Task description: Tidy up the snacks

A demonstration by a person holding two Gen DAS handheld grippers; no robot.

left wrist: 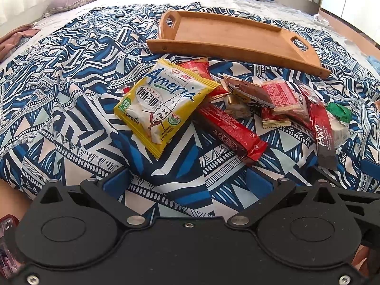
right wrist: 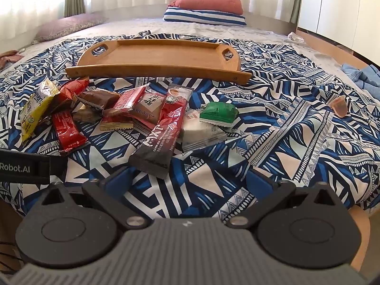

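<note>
Left tongs: released, blue pads spread wide, nothing between them, held low over the blue-and-white patterned bedspread at the near edge of the bed. Right tongs: likewise released and empty, over the same bedspread. Snack pile, seen from the left wrist: yellow packet at 12 o'clock of the left tongs, lying flat and overlapping a red wrapper behind it; long red bar at 1 o'clock, its far end tucked under the yellow packet; brown-wrapped cake and pink-red square packet heaped together farther toward 1 o'clock; red-and-black stick sachet at 2 o'clock, lying lengthwise toward the camera; green wrapped sweet just beyond it. From the right wrist, the stick sachet's black end lies nearest the right tongs at 11 o'clock; a white packet sits under the green sweet at 12 o'clock. Wooden tray: empty, two cut-out handles, resting on the bedspread beyond the pile at 12 o'clock, apart from the snacks. Pillows: stacked at the far end of the bed.
</note>
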